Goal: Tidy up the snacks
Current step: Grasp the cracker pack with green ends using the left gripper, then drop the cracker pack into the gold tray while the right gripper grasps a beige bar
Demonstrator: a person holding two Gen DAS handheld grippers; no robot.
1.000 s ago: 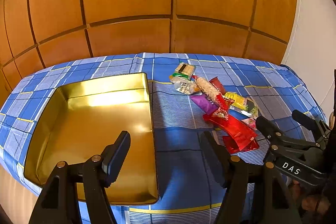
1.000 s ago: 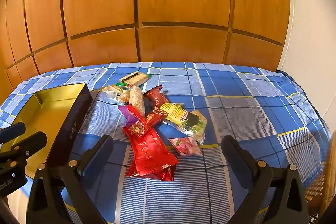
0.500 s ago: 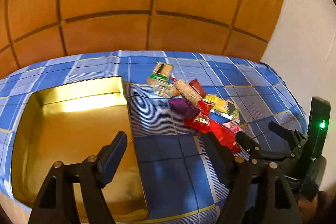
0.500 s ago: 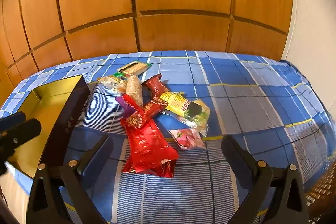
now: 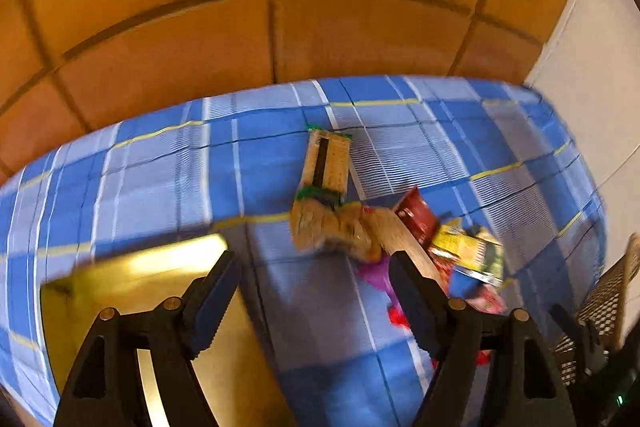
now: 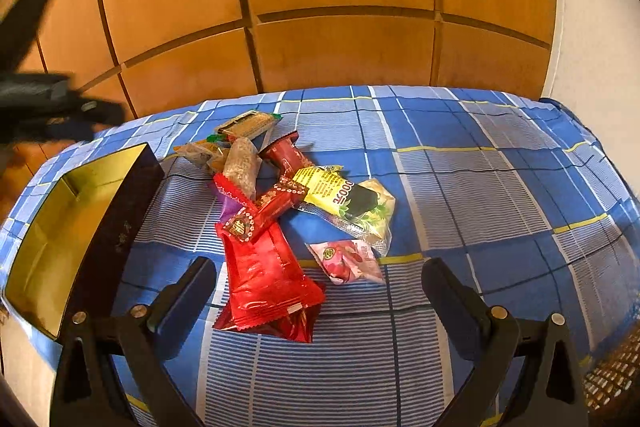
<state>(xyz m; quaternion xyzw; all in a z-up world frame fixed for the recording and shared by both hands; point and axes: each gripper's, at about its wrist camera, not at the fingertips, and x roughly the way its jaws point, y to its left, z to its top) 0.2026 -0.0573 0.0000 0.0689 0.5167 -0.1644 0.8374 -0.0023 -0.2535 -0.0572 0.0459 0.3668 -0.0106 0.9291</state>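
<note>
A heap of snack packets lies on the blue plaid cloth [image 6: 460,187]: a big red packet [image 6: 264,275], a pink one [image 6: 352,261], a yellow one [image 6: 340,191], a cracker pack [image 5: 326,163] and several more. Left of the heap stands the gold-lined tin [image 6: 60,227], also in the left wrist view as the tin [image 5: 132,279]. My right gripper [image 6: 320,291] is open just short of the red and pink packets, holding nothing. My left gripper [image 5: 316,291] is open over the cloth between the tin and the heap, near a tan packet [image 5: 324,227]. The picture is blurred.
A wooden panelled wall [image 6: 340,7] backs the table and a white wall [image 6: 592,47] stands at the right. A woven wicker surface [image 6: 612,379] shows past the table's right front corner. The left tool [image 6: 40,99] appears as a dark blur at the upper left of the right wrist view.
My left gripper swung from above the tin to the right, toward the far end of the snack heap. My right gripper crept a little closer to the red packet. No packet has moved.
</note>
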